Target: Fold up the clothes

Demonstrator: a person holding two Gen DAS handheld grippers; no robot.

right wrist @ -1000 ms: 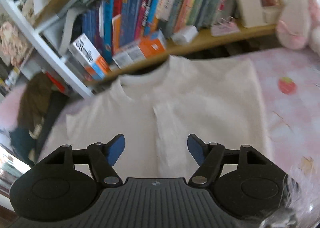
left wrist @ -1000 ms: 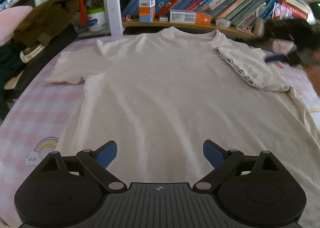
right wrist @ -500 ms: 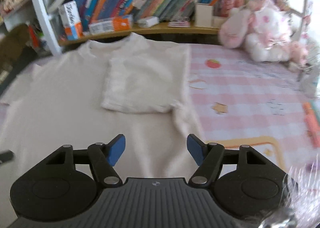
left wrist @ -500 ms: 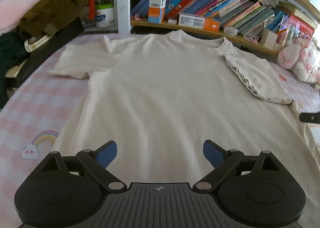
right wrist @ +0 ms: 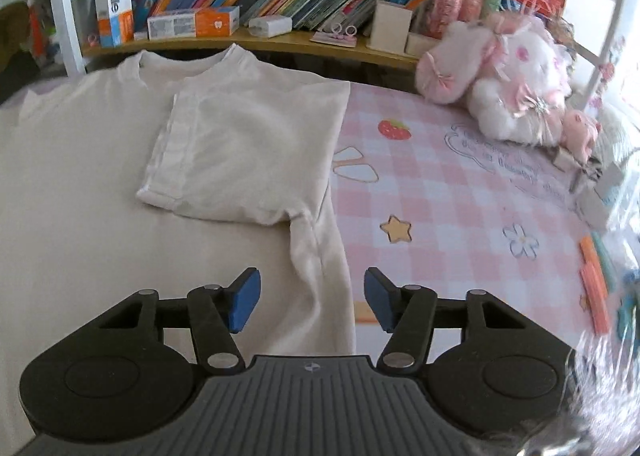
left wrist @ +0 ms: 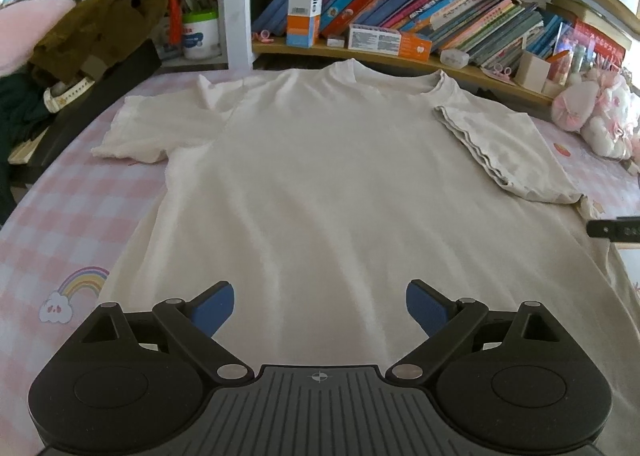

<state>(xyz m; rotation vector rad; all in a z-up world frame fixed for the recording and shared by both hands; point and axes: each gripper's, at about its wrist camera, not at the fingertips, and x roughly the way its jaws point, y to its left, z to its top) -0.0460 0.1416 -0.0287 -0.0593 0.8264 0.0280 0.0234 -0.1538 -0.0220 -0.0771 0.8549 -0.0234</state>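
Note:
A cream T-shirt (left wrist: 320,184) lies flat on the pink checked cover, collar toward the bookshelf. Its right sleeve (left wrist: 508,148) is folded inward over the body; the left sleeve (left wrist: 156,128) is spread out. My left gripper (left wrist: 320,306) hovers open over the shirt's lower middle, nothing between its fingers. My right gripper (right wrist: 312,298) is over the shirt's right side edge (right wrist: 324,276) below the folded sleeve (right wrist: 244,160). Its jaws are closing, with the side seam lying between and below them, the pads apart from the cloth. A dark tip of the right gripper (left wrist: 614,230) shows at the left view's right edge.
A bookshelf (left wrist: 400,28) with books and boxes runs along the back. Pink plush toys (right wrist: 508,76) sit at the far right. Dark clothes and a black board (left wrist: 92,96) lie at the left. Orange pens (right wrist: 596,288) rest on the cover at right.
My right gripper has swung right and down from the collar area to the shirt's right side edge, and its jaws have narrowed. The left gripper has stayed put.

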